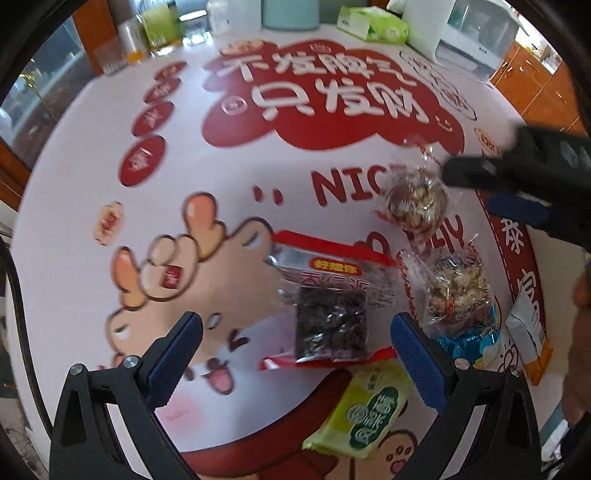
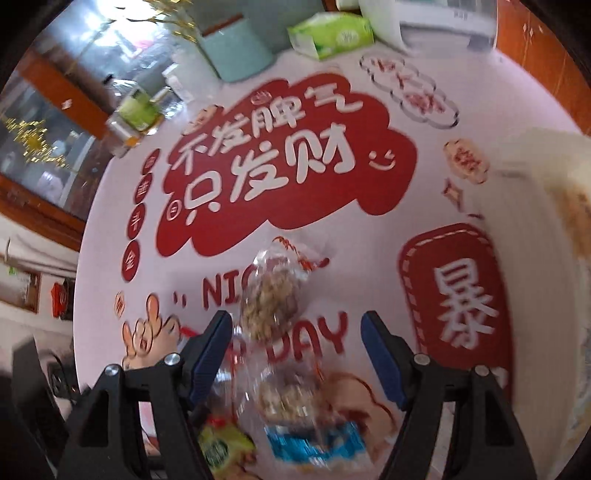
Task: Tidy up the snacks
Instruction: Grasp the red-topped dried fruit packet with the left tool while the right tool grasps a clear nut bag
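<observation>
I count six snack packs on the table (image 1: pixel 92 155), clustered from about 3 to 6 o'clock in my left wrist view. There are two clear bags of wrapped nut-like sweets: the round bag (image 1: pixel 415 201) toward 2 o'clock and the second clear bag (image 1: pixel 458 291) just below it. One red-edged pouch (image 1: pixel 330 306) holds dark dried fruit behind a clear window; its yellow label is too blurred to read. One yellow-green pack (image 1: pixel 364 410) lies at 5 o'clock, its green lettering unreadable. One blue foil pack (image 1: pixel 469 343) sits touching the second clear bag, and one white-and-orange packet (image 1: pixel 526 332) lies at 4 o'clock.

The tablecloth print reads "NICE DAY" and "不发脾气 只发财", with "暴" on a red panel.

My left gripper (image 1: pixel 295 339) has its jaws released, straddling the red-edged pouch without pressing it. My right gripper (image 2: pixel 297 339) is also spread wide above the round bag, gripping nothing.

At 12 o'clock stand one teal canister (image 1: pixel 291 14) and one green tissue box (image 1: pixel 354 20).
</observation>
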A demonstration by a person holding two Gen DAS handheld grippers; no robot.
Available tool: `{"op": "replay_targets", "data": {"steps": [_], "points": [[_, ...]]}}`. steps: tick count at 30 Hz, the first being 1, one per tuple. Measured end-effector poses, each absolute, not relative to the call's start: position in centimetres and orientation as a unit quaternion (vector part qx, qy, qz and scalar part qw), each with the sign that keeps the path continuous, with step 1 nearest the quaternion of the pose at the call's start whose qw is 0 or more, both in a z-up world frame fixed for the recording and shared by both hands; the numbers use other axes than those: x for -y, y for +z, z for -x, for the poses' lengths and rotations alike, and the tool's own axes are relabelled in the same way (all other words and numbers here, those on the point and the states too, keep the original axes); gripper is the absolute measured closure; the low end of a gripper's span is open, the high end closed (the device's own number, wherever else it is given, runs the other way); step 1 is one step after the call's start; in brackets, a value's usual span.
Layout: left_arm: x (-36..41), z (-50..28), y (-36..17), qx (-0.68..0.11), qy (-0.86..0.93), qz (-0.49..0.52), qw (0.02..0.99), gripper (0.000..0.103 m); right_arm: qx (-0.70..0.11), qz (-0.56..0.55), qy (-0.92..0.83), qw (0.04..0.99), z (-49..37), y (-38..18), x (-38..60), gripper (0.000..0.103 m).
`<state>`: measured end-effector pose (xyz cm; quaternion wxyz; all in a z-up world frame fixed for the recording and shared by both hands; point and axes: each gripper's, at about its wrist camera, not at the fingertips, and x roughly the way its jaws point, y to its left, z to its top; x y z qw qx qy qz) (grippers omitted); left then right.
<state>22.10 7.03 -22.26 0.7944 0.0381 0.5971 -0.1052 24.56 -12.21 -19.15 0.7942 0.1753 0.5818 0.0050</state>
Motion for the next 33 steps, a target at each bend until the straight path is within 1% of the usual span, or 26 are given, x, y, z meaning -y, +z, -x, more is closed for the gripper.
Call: {"op": "replay_targets", "data": {"steps": [4,5,7,8,9,10,11,12,13,16,18,24,27,33], "points": [[-6.5,-22.4,-24.0,-0.609,-0.11,-0.041,0.784,0.002,-0.604,-0.161,-0.009,0.781,-26.9,-21.3,10.7,0.03],[-6.4,-22.2,-24.0,-0.602,-0.11,-0.049,0.79,0.002,-0.611,-0.151,-0.013,0.777,-27.4,-21.8,10.2,0.03],[-6.1,-22.1,-24.2,-0.595,-0.114,-0.06,0.793,0.004,-0.62,-0.131,-0.02,0.774,-28.0,-22.6,9.2,0.03],[-6.0,-22.0,-24.2,-0.591,-0.113,-0.065,0.796,0.006,-0.616,-0.119,-0.023,0.778,-28.1,-22.6,8.8,0.032],[-5.9,-21.9,-24.2,-0.587,-0.111,-0.07,0.799,0.012,-0.618,-0.108,-0.022,0.779,-28.3,-22.7,8.3,0.035],[-5.7,-21.7,-24.2,-0.579,-0.111,-0.082,0.803,0.022,-0.617,-0.094,-0.024,0.781,-28.4,-22.7,7.7,0.039],[-5.5,-21.6,-24.0,-0.572,-0.119,-0.083,0.808,0.03,-0.615,-0.079,-0.023,0.784,-28.5,-22.7,7.2,0.05],[-5.3,-21.5,-23.7,-0.564,-0.126,-0.087,0.811,0.044,-0.614,-0.061,-0.024,0.787,-28.5,-22.6,6.6,0.054],[-5.2,-21.5,-23.6,-0.563,-0.131,-0.088,0.811,0.046,-0.614,-0.058,-0.024,0.787,-28.5,-22.6,6.5,0.054],[-4.8,-21.4,-23.6,-0.558,-0.142,-0.092,0.812,0.048,-0.613,-0.067,-0.027,0.787,-28.4,-22.8,6.8,0.059],[-5.1,-21.3,-23.5,-0.557,-0.148,-0.088,0.812,0.048,-0.614,-0.07,-0.029,0.786,-28.1,-22.8,7.1,0.061],[-8.0,-22.2,-22.6,-0.57,-0.158,-0.016,0.806,0.049,-0.608,-0.087,-0.027,0.788,-26.5,-21.9,7.9,0.062],[-8.8,-22.0,-21.8,-0.561,-0.154,-0.017,0.813,0.049,-0.597,-0.101,-0.021,0.795,-25.3,-21.2,8.1,0.062],[-9.1,-21.8,-20.4,-0.543,-0.155,-0.027,0.825,0.049,-0.58,-0.089,-0.024,0.809,-23.2,-19.5,8.1,0.062]]}}
